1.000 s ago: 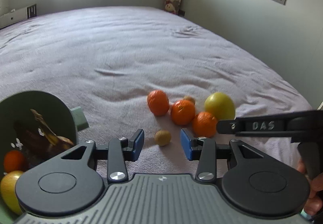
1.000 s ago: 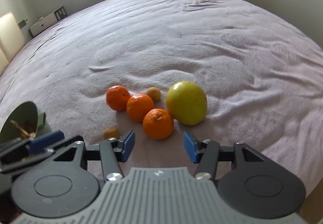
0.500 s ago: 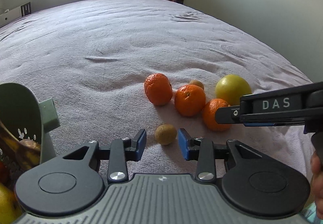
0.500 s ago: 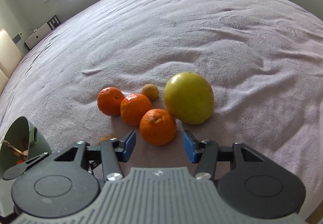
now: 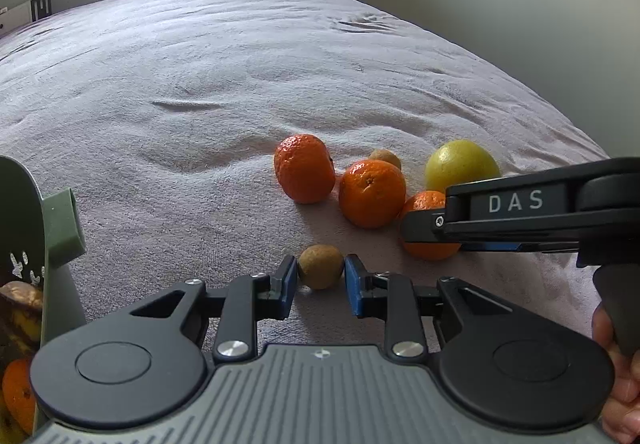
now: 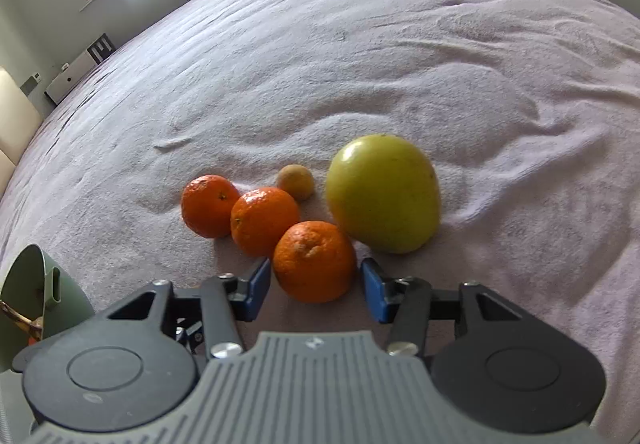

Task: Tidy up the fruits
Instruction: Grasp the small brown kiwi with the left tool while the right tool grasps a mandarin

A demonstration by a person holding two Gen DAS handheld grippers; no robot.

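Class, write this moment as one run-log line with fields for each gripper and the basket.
left gripper: shut on small brown fruit | right gripper: open around nearest orange | green basket: holds fruit

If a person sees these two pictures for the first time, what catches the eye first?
The bright fruit on the pale bedspread: three oranges in a cluster with the big yellow-green fruit at their right. Next, the left hand-held gripper pinching a small brown fruit, and the right hand-held gripper straddling the nearest orange.
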